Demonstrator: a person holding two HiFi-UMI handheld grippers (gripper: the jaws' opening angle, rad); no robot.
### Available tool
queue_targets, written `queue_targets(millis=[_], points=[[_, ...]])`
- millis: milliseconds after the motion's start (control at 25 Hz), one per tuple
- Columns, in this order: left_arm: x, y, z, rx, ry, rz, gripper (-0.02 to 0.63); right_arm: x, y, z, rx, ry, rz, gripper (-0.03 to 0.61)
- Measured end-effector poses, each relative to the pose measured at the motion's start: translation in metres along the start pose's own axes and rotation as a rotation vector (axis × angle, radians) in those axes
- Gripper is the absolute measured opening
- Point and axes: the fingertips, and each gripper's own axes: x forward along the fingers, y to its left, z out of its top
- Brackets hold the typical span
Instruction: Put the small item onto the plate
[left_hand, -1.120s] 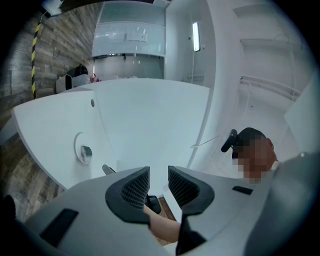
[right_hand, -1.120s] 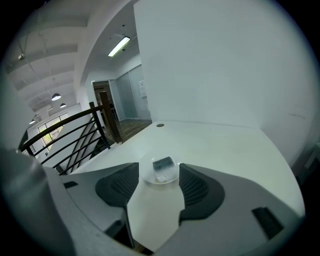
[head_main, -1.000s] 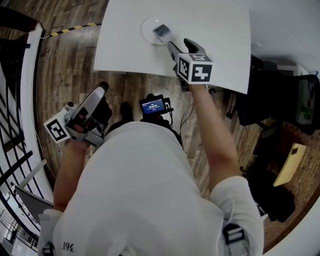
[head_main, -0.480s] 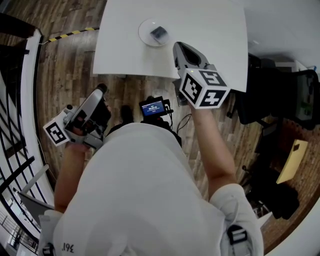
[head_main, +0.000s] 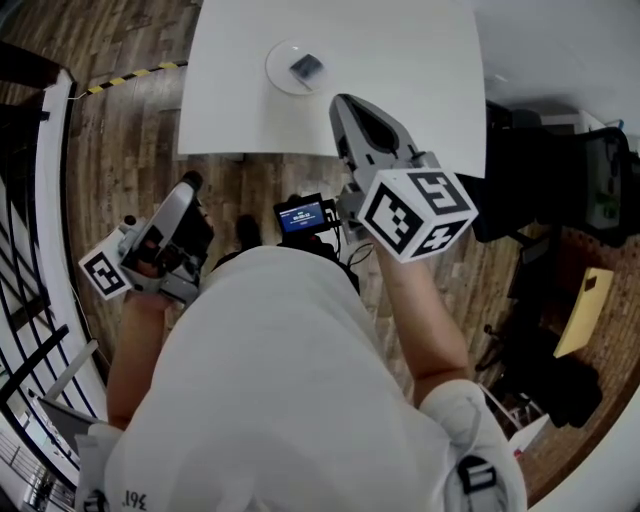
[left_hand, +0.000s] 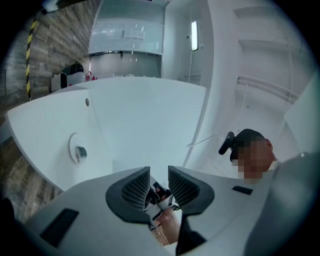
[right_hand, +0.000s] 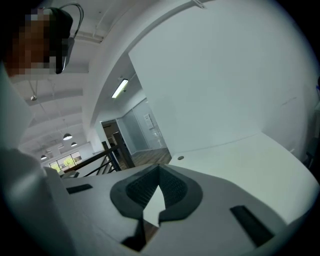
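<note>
Small item lies on plate; shirt print illegible.

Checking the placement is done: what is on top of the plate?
A small grey item lies on the plate, nothing else. The patch of plate under it is covered.

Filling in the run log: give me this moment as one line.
small item: on plate | right gripper: shut, empty, clear of plate | left gripper: open, empty, off table

White table up top in the head view, with only a round plate sitting toward its left side.
</note>
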Motion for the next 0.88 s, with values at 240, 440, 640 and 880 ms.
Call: queue_targets(millis=[240, 440, 640, 880], points=[[0.004, -0.005, -0.001, -0.007, 0.010, -0.019, 0.115, -0.019, 0.023, 0.005, 0.225, -0.024, 0.095, 0.002], [0.005, -0.011, 0.000, -0.009, 0.016, -0.035, 0.115, -0.031, 0.034, 0.012, 0.294, -0.034, 0.133, 0.002], [0.009, -0.019, 0.000, -0.004, 0.024, -0.059, 0.115, -0.034, 0.038, 0.009, 0.295, -0.042, 0.143, 0.002], [0.010, -0.016, -0.004, -0.021, 0.035, -0.059, 0.115, -0.031, 0.036, 0.005, 0.286, -0.035, 0.141, 0.002]])
